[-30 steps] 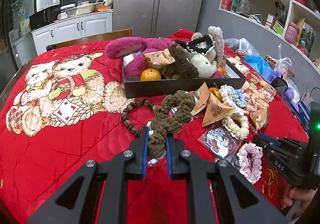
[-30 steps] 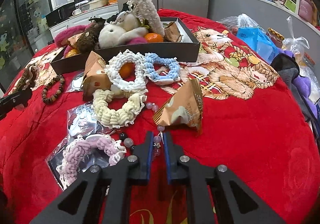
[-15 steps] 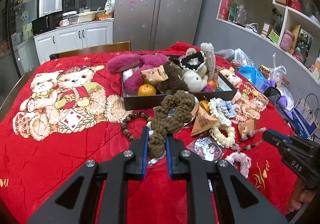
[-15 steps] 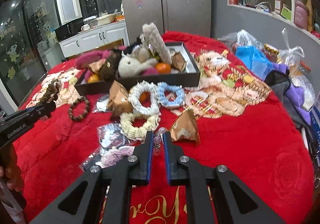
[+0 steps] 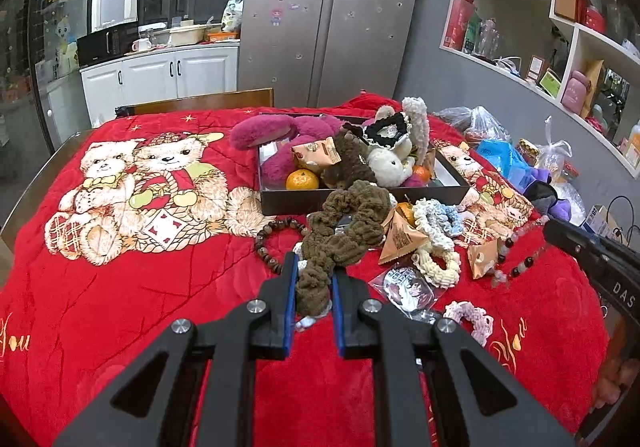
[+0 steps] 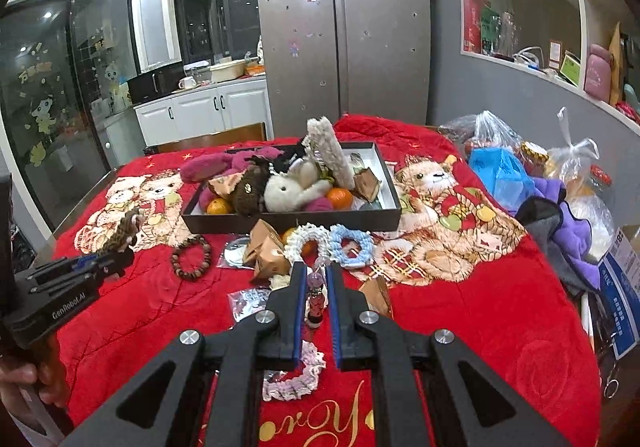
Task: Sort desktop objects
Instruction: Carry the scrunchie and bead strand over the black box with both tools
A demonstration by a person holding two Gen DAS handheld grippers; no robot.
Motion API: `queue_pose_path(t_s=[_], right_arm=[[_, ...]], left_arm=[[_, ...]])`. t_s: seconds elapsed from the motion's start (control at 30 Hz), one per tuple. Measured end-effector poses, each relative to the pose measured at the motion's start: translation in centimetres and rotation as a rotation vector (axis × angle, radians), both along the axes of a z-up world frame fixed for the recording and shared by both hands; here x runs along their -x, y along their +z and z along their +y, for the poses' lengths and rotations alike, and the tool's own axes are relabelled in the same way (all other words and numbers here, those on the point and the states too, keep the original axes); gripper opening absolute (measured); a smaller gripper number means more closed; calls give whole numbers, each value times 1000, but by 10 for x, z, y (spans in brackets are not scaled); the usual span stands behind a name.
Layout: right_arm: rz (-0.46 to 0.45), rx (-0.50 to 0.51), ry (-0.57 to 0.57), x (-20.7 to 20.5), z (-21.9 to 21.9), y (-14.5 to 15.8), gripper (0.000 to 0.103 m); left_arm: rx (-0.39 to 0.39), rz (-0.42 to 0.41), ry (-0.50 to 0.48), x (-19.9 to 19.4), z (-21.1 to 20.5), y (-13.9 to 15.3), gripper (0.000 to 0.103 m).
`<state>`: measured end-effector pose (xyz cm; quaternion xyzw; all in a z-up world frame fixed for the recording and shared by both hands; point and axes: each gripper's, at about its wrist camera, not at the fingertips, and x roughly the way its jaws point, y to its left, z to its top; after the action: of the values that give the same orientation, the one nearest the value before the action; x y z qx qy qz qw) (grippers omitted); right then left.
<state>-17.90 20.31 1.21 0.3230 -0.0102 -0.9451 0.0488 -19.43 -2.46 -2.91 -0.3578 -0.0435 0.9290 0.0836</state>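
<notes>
We've got both hands loaded. Left hand-held gripper (image 5: 314, 279) is clamped narrow on the brown scrunchie (image 5: 344, 223), which hangs fwd off the tips as a floppy loop, clear of the red cloth on the worktop (image 5: 160, 287). Right hand-held gripper (image 6: 316, 283) is pinched narrow on the bead bracelet (image 6: 315, 301); in the left view its string of pale and dark beads dangles from the tips.

Key relation: the black box (image 6: 288, 221) lies straight ahead of both, past the clutter of scrunchies and snack packs near its front wall. It's wide side faces us, long axis running left-right. Our guess is both items go in there. The left hand looks a bit nearer its left half, the right faces the middle.

The box is already crowded w/ plush toys, oranges (image 6: 340, 197), snack packs. The free spot seems to be the pale floor at its right end.
</notes>
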Motion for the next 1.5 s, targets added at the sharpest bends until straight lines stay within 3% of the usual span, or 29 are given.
queue_pose_path(t_s=[0.57,1.07,1.3,1.5], right_arm=[[0,-14,21,27,-6,9,10],[47,-63,39,86,-1,58,10],[25,-71,33,129,7,60,10],[-1,-81,18,167,19,46,10]], left_arm=[[56,-19,37,14,0,-1,15],[21,-54,13,101,2,21,15],[22,-59,19,151,5,19,15],[24,-85,27,184,10,-4,15]])
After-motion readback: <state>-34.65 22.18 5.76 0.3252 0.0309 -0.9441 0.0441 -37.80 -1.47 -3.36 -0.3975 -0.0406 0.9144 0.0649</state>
